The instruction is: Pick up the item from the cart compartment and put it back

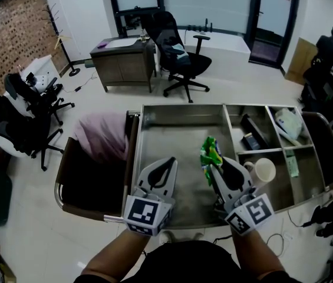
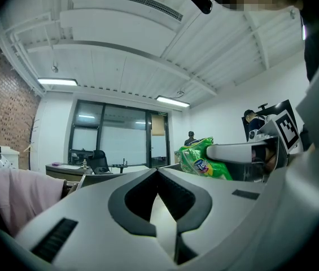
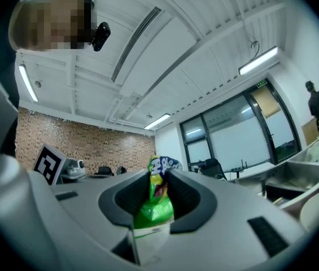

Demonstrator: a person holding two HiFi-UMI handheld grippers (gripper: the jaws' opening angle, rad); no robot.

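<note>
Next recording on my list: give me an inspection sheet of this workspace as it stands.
Surface: steel cart with one large compartment and smaller side compartments.
Job's things: snack bag, green, held over the large compartment.
Clutter: white mug, dark boxes and a white bag in the side compartments; pink cloth in the bin at the left.
Grippers: right hand-held gripper shut on the snack bag; left hand-held gripper shut, empty.
Cables: black cable on the floor right of the cart.
Surroundings: office chairs, a desk, a person at the far right.
</note>
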